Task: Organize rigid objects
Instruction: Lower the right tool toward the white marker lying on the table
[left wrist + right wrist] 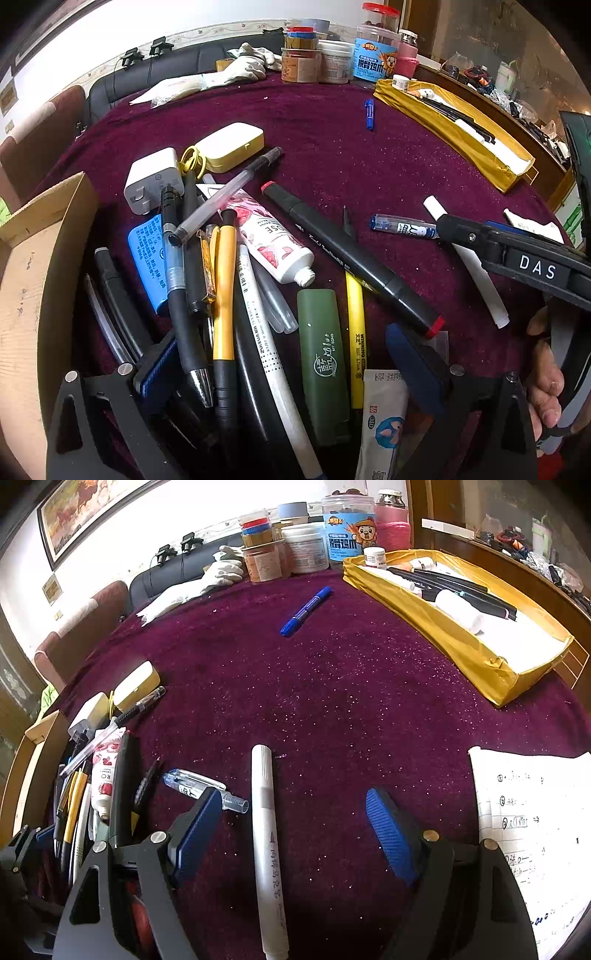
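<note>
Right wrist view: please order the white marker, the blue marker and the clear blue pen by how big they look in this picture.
1. White marker, by far the longest; it lies nearest the camera, between the open right gripper's fingers, which enlarges it.
2. Clear blue pen.
3. Blue marker, about as long as the pen and farther off, so this order is unsure.

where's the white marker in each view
Left wrist: the white marker lies right of centre, partly crossed by the right gripper.
Right wrist: the white marker lies bottom centre, lengthwise between the open fingers, untouched.
Shared landmark: the clear blue pen just left of the marker's top end.
</note>
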Tool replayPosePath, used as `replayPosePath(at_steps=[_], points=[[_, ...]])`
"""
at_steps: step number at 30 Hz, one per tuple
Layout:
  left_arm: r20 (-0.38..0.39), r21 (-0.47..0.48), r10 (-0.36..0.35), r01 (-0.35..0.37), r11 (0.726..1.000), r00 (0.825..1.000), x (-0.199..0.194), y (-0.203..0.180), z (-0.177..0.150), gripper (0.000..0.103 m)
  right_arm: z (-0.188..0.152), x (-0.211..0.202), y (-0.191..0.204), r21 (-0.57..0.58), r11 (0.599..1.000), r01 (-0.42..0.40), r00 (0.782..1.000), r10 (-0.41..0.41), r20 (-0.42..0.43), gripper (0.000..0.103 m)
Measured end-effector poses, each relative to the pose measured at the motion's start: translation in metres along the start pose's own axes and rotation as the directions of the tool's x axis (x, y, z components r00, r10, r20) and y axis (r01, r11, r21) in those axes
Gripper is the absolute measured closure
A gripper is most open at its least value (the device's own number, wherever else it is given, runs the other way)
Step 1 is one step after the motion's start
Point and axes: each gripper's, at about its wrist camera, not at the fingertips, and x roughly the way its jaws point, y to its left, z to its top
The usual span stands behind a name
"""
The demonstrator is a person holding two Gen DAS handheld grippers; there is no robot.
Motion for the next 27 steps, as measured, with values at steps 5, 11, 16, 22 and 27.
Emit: replayPosePath(at_steps=[5,11,16,22,27], points=[[0.001,0.0,0.0,0.0,1.0,1.0,0.0,0.0,0.0,0.001,0.0,-0.004,-0.007,0.051,0.998,0.029,0.999,-0.03,0.015,0.023],[0.0,0.003,-0.004,0.004,1.0,1.0,0.001,0.0,0.0,0.001,0.0,-0.004,-0.016,0.078,0.996,0.037,0.999,-0.039,0.025,0.023],[-0.001,0.008,0.003,-0.003,1.0,1.0,0.001,-0.001,-0.002,0.001,0.001,-0.006,-0.016,0.094,0.995,0.045,0.999,-0.048,0.026,0.023],[0.0,0.009,0.0,0.0,1.0,1.0,-0.001,-0.001,-0.002,0.001,0.001,-0.008,-0.008,0.078,0.996,0.052,0.998,-0.054,0.023,0.035],[0.016,-0.02,-0.036,0.036,0.999,0.999,-0.005,0.005,-0.001,0.001,-0.001,-0.011,-0.005,0.056,0.998,0.037,0.998,-0.04,0.052,0.063]])
